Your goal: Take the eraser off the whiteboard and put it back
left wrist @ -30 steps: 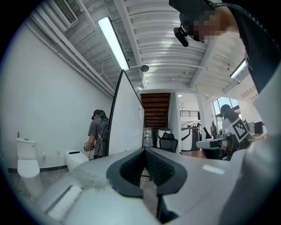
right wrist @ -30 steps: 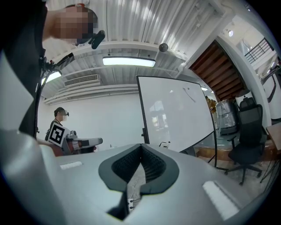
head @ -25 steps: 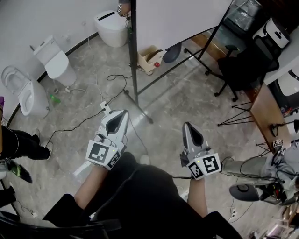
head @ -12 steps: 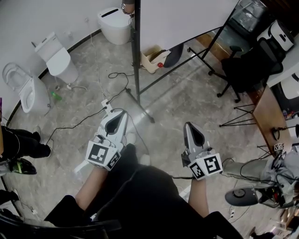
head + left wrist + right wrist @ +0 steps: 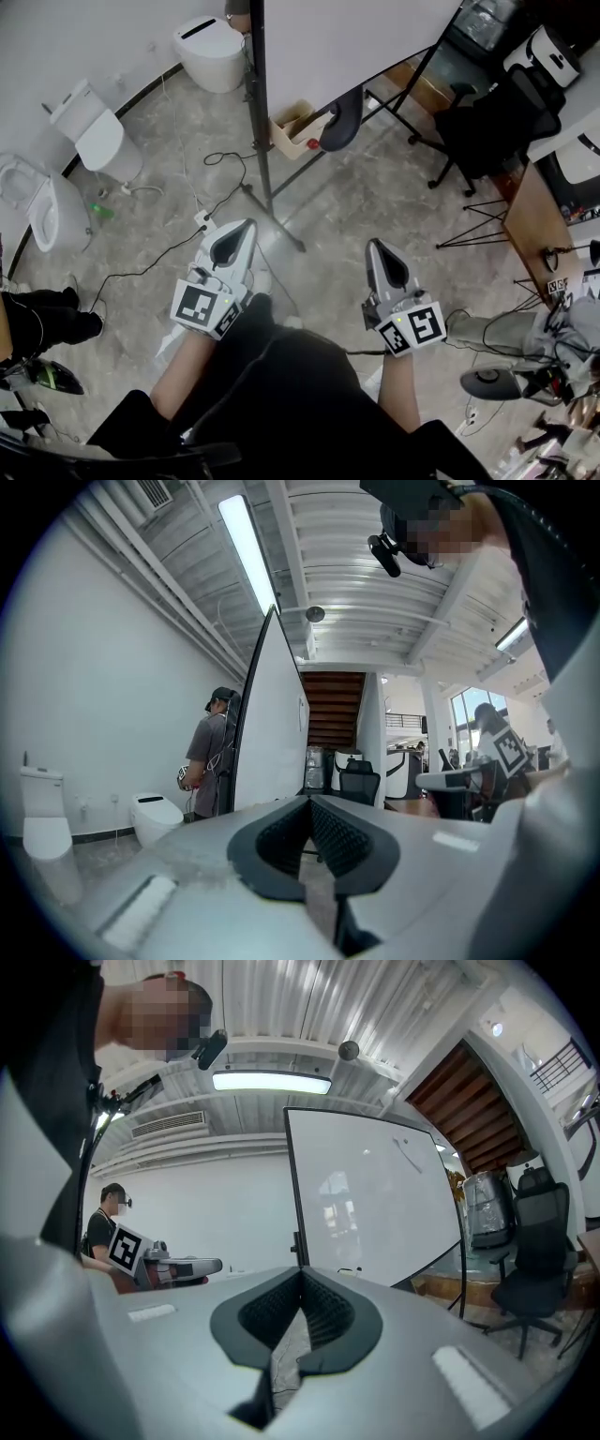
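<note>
From the head view, both tools sit low in the frame and point toward 12 o'clock: my left gripper (image 5: pixel 242 228) at 7 o'clock, my right gripper (image 5: pixel 377 246) at 5 o'clock, each with its jaws drawn together and nothing in them. The whiteboard (image 5: pixel 347 37) stands on its dark stand (image 5: pixel 258 112) at 12 o'clock, well apart from both tips. Three toilets (image 5: pixel 98 131) line the wall from 9 to 11 o'clock, a cardboard box (image 5: pixel 295 136) sits on the floor by the stand, and an office chair (image 5: pixel 487 122) is at 2 o'clock. In the left gripper view the ribbed pads (image 5: pixel 333 832) meet with nothing between them. The board shows nearly edge-on at 11 o'clock, and a person (image 5: pixel 211 757) stands behind it at 9 o'clock. In the right gripper view the jaws are pressed together and empty too, and the board's white face fills 12 to 2 o'clock. A small dark thing (image 5: pixel 350 1270) rests on its lower edge just above the jaw tips; I cannot tell whether that is the eraser.
</note>
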A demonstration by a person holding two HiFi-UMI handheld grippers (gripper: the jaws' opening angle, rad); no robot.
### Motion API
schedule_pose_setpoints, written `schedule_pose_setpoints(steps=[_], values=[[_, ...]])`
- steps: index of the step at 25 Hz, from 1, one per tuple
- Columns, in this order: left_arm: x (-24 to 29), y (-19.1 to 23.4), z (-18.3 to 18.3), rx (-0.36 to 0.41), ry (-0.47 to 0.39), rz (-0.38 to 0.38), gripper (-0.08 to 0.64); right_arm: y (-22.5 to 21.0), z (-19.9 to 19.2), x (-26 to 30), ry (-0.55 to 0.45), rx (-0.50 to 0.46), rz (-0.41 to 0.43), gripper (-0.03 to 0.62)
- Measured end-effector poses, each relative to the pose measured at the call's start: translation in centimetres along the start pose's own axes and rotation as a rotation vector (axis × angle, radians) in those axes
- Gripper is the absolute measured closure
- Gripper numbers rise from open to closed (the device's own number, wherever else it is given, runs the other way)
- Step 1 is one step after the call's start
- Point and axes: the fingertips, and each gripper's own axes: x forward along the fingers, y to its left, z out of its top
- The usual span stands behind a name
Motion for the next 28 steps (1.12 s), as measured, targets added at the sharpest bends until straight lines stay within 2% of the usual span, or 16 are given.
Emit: schedule_pose_setpoints(steps=[9,18,28], values=[[4.6,5.2,1.4,0.004,-0.014,-0.063,0.555,-1.2,1.0,6.2,-0.001,-0.015,-0.063,0.583],[7.6,11.2,1.7,-0.011,-0.016,-0.13,0.555,-1.1,-0.3,12.9,0.02,-0.006,-0.127,0.583],[10.4,14.5,1.5,-0.015,-0.002,-0.182,0.555,-2.7,-1.0,18.6,0.018,0.03,-0.162,0.583]])
